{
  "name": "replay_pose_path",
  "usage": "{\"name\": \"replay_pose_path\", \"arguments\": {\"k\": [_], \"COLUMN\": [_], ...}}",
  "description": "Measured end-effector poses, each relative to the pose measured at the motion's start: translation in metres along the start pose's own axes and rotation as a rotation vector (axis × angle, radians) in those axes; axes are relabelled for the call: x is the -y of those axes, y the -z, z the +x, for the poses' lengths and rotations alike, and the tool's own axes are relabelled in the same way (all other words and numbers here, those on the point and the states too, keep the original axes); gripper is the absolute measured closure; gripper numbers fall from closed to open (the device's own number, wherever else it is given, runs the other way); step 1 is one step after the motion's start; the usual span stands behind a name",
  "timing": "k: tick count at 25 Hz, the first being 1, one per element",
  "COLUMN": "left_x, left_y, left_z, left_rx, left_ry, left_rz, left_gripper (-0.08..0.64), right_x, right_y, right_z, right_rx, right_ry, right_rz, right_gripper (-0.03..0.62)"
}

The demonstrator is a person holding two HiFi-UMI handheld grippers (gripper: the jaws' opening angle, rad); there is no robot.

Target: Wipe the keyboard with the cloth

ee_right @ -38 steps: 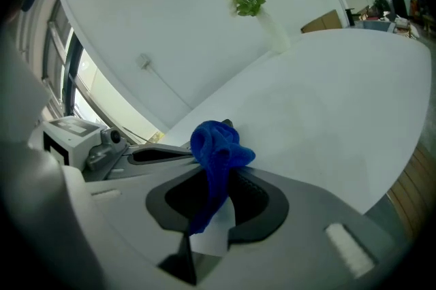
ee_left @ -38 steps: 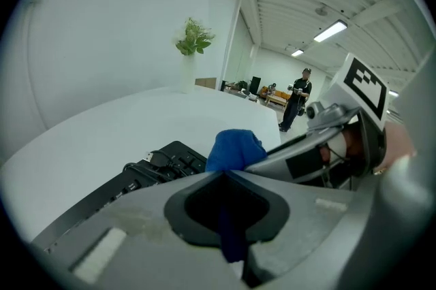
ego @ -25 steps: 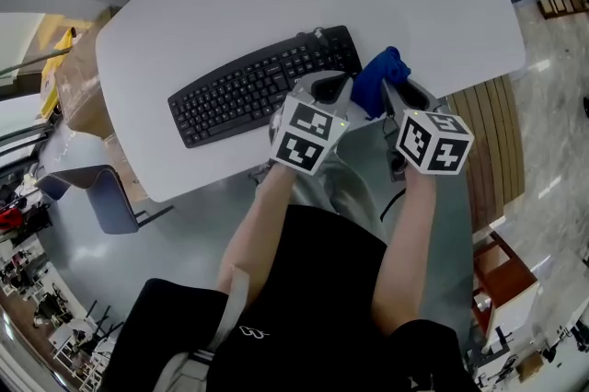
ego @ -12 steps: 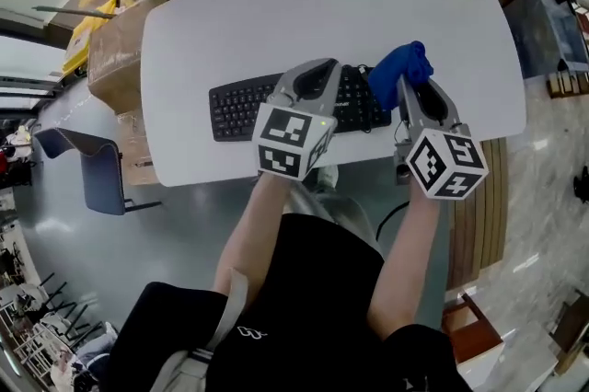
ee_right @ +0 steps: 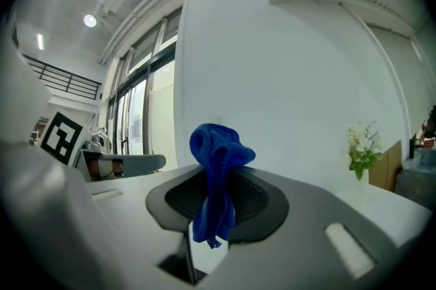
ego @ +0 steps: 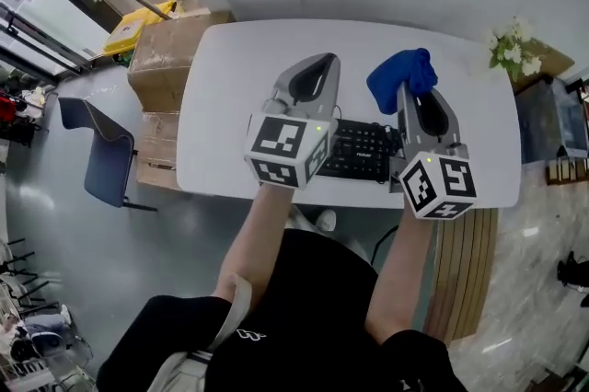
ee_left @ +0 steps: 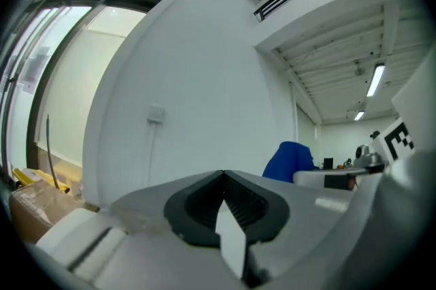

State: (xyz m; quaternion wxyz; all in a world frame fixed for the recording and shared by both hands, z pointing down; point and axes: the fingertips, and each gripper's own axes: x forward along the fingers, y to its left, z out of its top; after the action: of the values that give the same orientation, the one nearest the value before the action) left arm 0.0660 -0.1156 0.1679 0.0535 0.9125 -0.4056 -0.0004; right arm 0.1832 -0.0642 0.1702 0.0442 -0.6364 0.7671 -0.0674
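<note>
Got the blue cloth (ee_right: 214, 146) wadded up and pinched tight between the fingers (ee_right: 255, 197) of the right gripper (ee_right: 216, 180). Held up in the air well above the white worktop (ego: 230, 68), not touching anything. Looks soft, floppy and next to weightless, so no real risk of dropping it. More likely to slip out if dragged hard across the keys. Grabbed around the middle of the wad, with a fat lump poking past the tips and a tail dangling below. Probably best to wipe with that lump and keep the hard tips off the keys.

Left gripper (ee_left: 221, 176) next: fingers (ee_left: 248, 207) shut together on nothing, raised just beside the right one. Could come in handy for pinning the keyboard (ego: 363, 151) down, guessing at a light board on a smooth top.

As for the keyboard: black, lying flat near the front edge of the worktop, mostly hidden under both grippers in the head view. Stiff body, wobbly little keycaps presumably, so go gentle along the rows instead of snagging the cloth on the edges.

Other stuff around:
- white flowers (ego: 511, 50) by the far right corner, can't tell whether on the worktop or just behind it
- cardboard boxes (ego: 170, 59) stacked right against the left end
- blue chair (ego: 101, 155) on the floor further left

Can't spot anything lying between cloth and keys. Just need to come down.
</note>
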Motion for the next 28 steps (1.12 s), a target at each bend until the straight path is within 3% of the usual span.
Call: {"name": "replay_pose_path", "arguments": {"k": [5,10,19,28], "left_x": [-0.023,-0.044,-0.075,-0.07], "left_y": [-0.047,-0.072,-0.091,-0.096], "left_z": [-0.022,-0.041,-0.059,-0.049], "left_rx": [0.111,0.179,0.214,0.233], "left_ry": [-0.075,-0.132,-0.2,-0.183], "left_rz": [0.037,0.055,0.06,0.067], "left_gripper": [0.561,0.561,0.561,0.561], "right_x": [-0.031,-0.066,-0.106,-0.105], "right_y": [-0.039,-0.055,-0.061,-0.065], "right_z": [0.021,0.044,0.069,0.075], "right_rx": [0.06,0.074,0.062,0.065], "right_ry": [-0.053,-0.129,-0.219,-0.233], "right_rz": [-0.072,-0.116,-0.164,-0.188], "right_gripper": [0.503,0.503,0.503,0.503]}}
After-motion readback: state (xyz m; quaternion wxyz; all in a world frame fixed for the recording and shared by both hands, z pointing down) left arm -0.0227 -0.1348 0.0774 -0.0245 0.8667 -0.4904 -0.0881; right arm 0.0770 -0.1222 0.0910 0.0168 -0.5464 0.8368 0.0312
